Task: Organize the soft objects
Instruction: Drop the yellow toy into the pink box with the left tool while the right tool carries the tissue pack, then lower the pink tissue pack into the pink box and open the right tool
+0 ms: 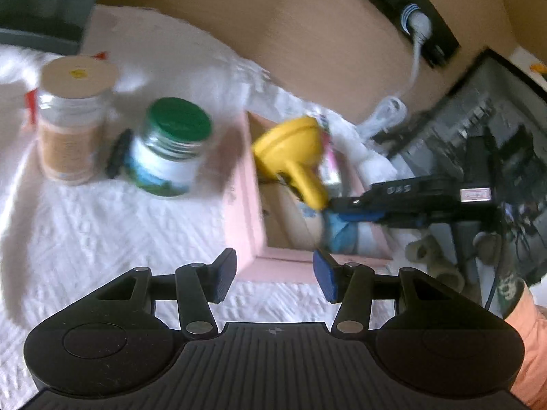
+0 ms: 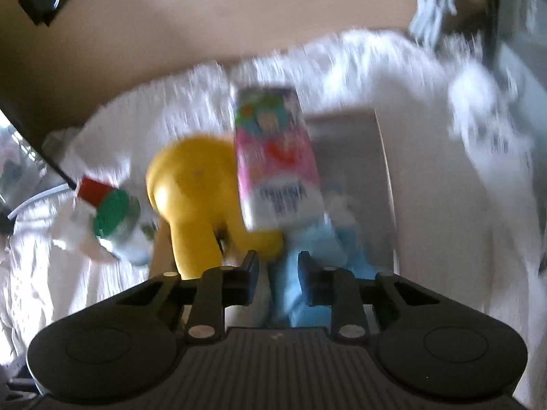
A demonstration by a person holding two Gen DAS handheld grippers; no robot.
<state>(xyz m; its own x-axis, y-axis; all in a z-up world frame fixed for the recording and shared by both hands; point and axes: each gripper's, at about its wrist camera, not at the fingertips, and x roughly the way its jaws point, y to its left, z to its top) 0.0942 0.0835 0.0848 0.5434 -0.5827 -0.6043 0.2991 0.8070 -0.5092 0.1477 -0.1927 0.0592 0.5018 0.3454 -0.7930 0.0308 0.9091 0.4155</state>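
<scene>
Two jars upright on white textured cloth (image 1: 102,225): tan-lidded jar (image 1: 70,116) left, green-lidded jar (image 1: 171,147) just beside it, small black item (image 1: 118,153) wedged between. Tan wall (image 1: 307,34) behind, black power strip (image 1: 403,3) mounted on it, white plug (image 1: 419,25) inserted, cable hanging down. Dark keyboard-like hardware (image 1: 478,130) far right, blurred. Pair of grey-beige slippers (image 1: 434,256) low at right.

The left claw (image 1: 273,276) hangs open over a white textured cloth (image 1: 102,225), just before a pink box (image 1: 242,205). Inside the box lies a yellow funnel (image 1: 294,157). Two jars, green-lidded (image 1: 171,150) and tan-lidded (image 1: 71,116), stand left of it.
</scene>
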